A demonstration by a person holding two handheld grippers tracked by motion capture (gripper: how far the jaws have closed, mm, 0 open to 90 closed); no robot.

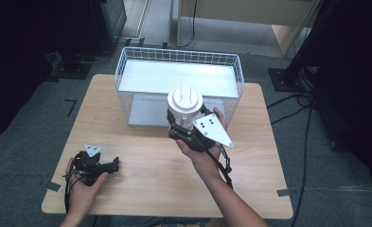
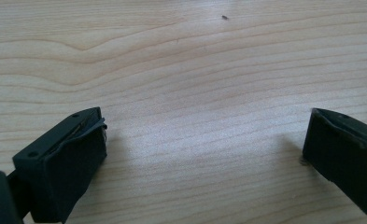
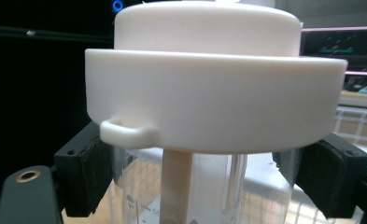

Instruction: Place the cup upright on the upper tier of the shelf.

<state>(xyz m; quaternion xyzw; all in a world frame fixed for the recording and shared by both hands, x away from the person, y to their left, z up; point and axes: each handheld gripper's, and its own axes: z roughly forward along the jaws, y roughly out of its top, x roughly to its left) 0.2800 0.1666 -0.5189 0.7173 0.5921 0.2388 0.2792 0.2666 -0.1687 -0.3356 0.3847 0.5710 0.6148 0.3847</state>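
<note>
Thing in hand: a clear bottle (image 1: 184,108) with a broad white lid (image 3: 214,74) stood upright, its long axis vertical, held above the desk (image 1: 141,156) just on the near side of the white wire basket (image 1: 180,85).
Grip on it: the right gripper (image 1: 189,128) had its jaws closed on the clear body directly beneath the lid's rim; in the right gripper view one black pad (image 3: 85,175) pressed the left side and the other the right, with the lid overhanging both.
Details on the bottle: a small white loop (image 3: 125,130) jutted from the lid's lower edge, and printed measuring marks and an inner straw showed through the clear wall.
Bearing that matters: the basket lay straight ahead, on the far side of the bottle, its open top and upper shelf (image 1: 179,78) facing up; I judged any next placement would run forward and down from where the bottle hung.
Nearer hand: the right one, already carrying the bottle at the desk's middle.
Other hand: the left gripper (image 1: 94,164) rested low at the near left of the desk, well apart from bottle and basket.
Its jaws: spread wide with bare wood grain between them, holding nothing.
Beyond: grey floor and cables around the desk.
</note>
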